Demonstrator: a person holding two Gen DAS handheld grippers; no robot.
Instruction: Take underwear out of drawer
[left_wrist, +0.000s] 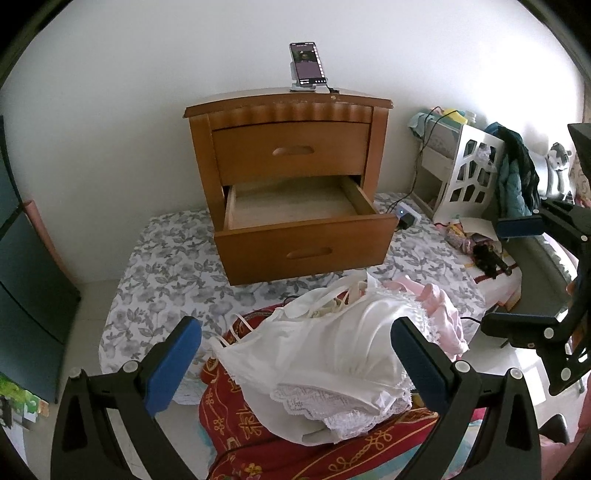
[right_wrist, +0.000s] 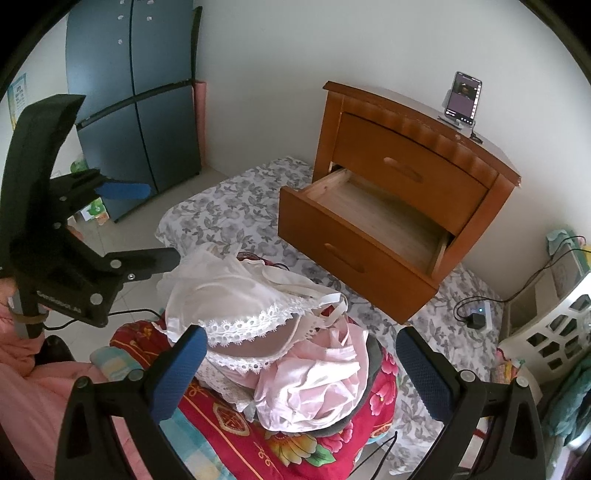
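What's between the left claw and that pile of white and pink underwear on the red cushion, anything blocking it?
Nothing visible blocks it. The left claw is open, with the underwear pile showing directly between its fingers, on the red cushion. The lower drawer behind is open, with nothing visible inside. The right claw is open too.

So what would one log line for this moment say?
lower drawer: open, looks empty | underwear pile: on red cloth | left tongs: open | right tongs: open

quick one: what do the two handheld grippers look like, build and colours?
Both match: the left gripper and right gripper have matte black frames with silver pivot bolts and blue textured pads on the fingers. The left one shows white lettering, a thin black cable and a band round its handle.
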